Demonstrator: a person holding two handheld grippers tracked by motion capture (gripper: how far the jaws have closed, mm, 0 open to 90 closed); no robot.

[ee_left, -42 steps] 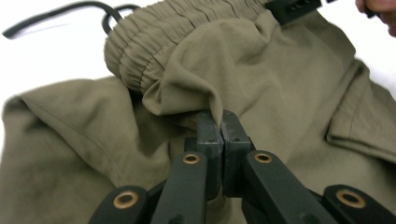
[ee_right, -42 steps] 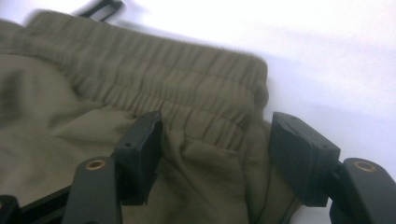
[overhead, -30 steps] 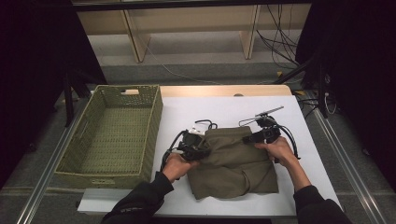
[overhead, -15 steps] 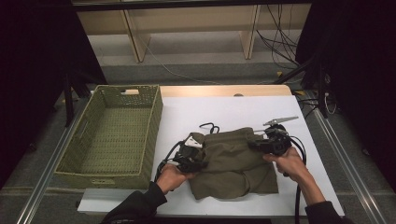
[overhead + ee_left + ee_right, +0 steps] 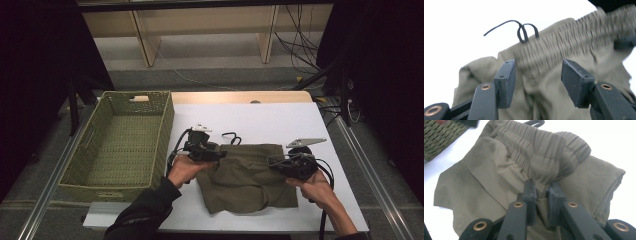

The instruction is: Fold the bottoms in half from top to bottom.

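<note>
High view: olive shorts (image 5: 247, 177) are laid out on the white desk (image 5: 280, 115), a bit crumpled, with a green basket (image 5: 120, 145) sat just beside them on the left. The left gripper (image 5: 220, 155) is held at the shorts' upper left corner, the right gripper (image 5: 272, 161) at the upper right edge.

Left gripper view: the jaws are spread apart, having just been opening, and nothing is pinched between them. The elastic waistband (image 5: 564, 42) is seen past them, blurred, with a black cord (image 5: 524, 30) looped on the desk beyond.

Right gripper view: the jaws are clamped tight on a bunched fold of the shorts (image 5: 499, 177) by the waistband. A corner of the basket (image 5: 441, 135) is caught top left.
</note>
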